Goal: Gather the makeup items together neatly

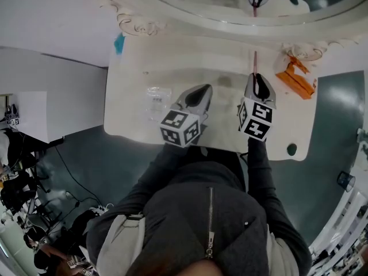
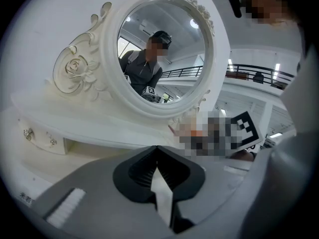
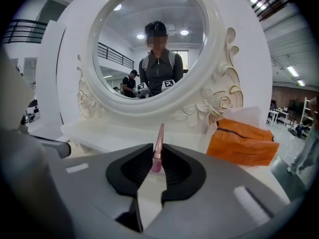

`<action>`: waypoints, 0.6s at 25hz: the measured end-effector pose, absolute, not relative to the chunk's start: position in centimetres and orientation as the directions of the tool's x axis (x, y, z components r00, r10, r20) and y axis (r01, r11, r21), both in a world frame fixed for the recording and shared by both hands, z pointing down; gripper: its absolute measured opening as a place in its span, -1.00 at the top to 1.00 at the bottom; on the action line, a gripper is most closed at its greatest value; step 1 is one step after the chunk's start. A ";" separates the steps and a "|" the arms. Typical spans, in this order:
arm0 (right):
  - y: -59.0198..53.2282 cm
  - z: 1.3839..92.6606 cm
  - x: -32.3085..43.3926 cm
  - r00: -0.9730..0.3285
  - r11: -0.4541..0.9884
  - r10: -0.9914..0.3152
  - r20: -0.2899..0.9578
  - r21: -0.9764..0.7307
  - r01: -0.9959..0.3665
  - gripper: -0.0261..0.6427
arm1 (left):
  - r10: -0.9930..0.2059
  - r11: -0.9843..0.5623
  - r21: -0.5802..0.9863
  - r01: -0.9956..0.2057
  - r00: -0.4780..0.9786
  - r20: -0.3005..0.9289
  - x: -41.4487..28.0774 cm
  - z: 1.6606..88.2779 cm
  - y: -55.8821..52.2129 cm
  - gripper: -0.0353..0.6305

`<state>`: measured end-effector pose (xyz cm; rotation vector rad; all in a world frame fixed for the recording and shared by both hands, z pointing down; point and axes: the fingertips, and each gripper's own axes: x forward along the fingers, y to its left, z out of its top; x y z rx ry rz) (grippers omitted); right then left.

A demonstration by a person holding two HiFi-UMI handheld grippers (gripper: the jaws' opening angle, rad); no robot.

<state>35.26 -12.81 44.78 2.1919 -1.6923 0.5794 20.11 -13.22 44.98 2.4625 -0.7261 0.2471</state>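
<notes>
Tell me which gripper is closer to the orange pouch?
Right. The right gripper, clamped on a pink stick, is just left of the orange pouch in the head view; the left gripper sits farther left.

Two grippers were in view, the left gripper and the right gripper. Each bore one marker cube, making two cubes. There was one tabletop and one oval mirror with a carved frame. On the tabletop lay one orange packet, one clear packet, one small blue scrap and one dark round spot. There was one pink makeup stick. Two small drawer knobs showed in the left gripper view.
</notes>
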 end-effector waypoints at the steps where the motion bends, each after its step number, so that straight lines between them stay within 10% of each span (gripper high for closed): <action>1: -12.7 44.7 34.9 0.228 -0.262 -0.841 0.491 -0.001 -0.965 0.74 | -0.441 -0.704 0.456 -0.544 0.839 0.319 19.6 45.0 -13.3 0.87; 15: -11.4 44.3 26.3 0.269 -0.310 -0.823 0.500 0.000 -0.951 0.74 | -0.392 -0.727 0.461 -0.510 0.858 0.331 11.7 44.8 -14.0 0.87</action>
